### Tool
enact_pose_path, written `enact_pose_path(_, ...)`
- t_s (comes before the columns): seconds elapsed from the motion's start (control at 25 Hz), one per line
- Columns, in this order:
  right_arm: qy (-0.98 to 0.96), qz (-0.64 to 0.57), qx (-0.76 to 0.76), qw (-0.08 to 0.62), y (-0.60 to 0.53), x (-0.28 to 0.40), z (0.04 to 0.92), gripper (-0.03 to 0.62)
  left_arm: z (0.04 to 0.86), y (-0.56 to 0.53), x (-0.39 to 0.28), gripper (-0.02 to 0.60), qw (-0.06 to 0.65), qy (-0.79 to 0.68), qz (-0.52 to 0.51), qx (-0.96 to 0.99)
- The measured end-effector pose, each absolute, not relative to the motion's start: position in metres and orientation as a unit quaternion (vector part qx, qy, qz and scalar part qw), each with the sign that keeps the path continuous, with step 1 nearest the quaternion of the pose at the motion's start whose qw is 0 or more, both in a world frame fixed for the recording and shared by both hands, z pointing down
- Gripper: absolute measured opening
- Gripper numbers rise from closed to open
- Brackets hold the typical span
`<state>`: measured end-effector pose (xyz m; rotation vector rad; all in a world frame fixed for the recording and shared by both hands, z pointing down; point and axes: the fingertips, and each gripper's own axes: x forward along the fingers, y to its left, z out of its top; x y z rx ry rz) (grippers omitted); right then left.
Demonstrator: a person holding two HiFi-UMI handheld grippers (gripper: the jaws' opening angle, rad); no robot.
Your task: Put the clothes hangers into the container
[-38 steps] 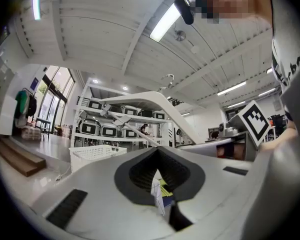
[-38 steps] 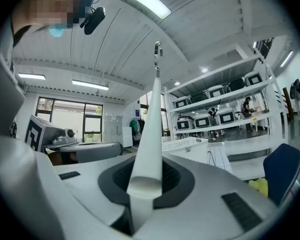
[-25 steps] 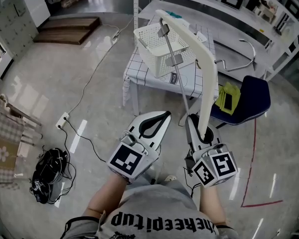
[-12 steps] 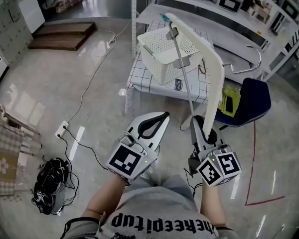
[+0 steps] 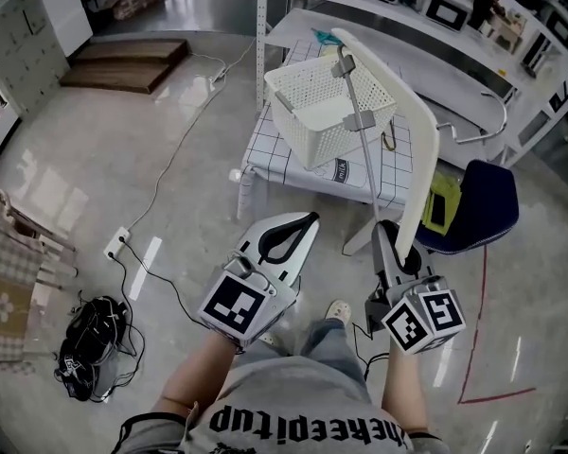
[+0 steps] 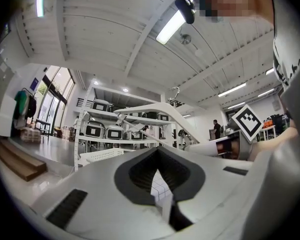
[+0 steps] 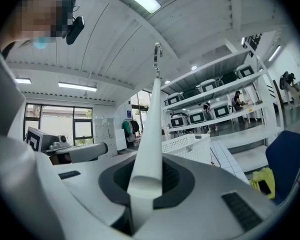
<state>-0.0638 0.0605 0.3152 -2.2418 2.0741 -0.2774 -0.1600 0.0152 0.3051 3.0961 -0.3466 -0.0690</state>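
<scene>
Our right gripper (image 5: 395,246) pinches the near end of the white hanger (image 5: 421,168), whose length reaches ahead toward the basket (image 5: 303,126); our left gripper (image 5: 301,223), jaws together and empty, sits alongside.

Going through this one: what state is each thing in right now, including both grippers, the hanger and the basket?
right gripper: fingers shut on one end of the white hanger.
white hanger: held in the air, not yet in the basket.
left gripper: fingers together, nothing between them.
basket: standing on the checked table, looks empty.
</scene>
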Motion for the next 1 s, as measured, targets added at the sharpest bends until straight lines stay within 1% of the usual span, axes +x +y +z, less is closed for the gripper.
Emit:
enact_pose_path(0.44, 0.724, -0.098, -0.683, 0.026, 0.025, 0.016, 0.320, 0.044, 0.300, -0.008, -0.079, 0.020, -0.003, -0.167, -0.032, 0.985)
enact_pose_path(0.56, 0.739, -0.099, -0.666, 0.023, 0.013, 0.039, 0.322, 0.045, 0.302, -0.014, -0.054, 0.020, 0.006, -0.183, -0.027, 0.983)
enact_pose_path(0.68, 0.752, -0.100, -0.651, 0.016, 0.003, 0.062, 0.321, 0.044, 0.302, -0.022, -0.032, 0.020, -0.003, -0.198, -0.032, 0.980)
enact_pose_path(0.8, 0.765, -0.103, -0.635, 0.010, -0.006, 0.081, 0.322, 0.044, 0.304, -0.028, -0.015, 0.020, 0.007, -0.220, -0.027, 0.975)
enact_pose_path(0.92, 0.778, -0.105, -0.620, 0.005, -0.012, 0.101, 0.324, 0.044, 0.302, -0.034, 0.002, 0.020, -0.013, -0.240, -0.038, 0.970)
enact_pose_path(1.0, 0.786, -0.106, -0.609, 0.001, -0.017, 0.116, 0.326, 0.044, 0.302, -0.036, 0.015, 0.020, -0.009, -0.253, -0.035, 0.967)
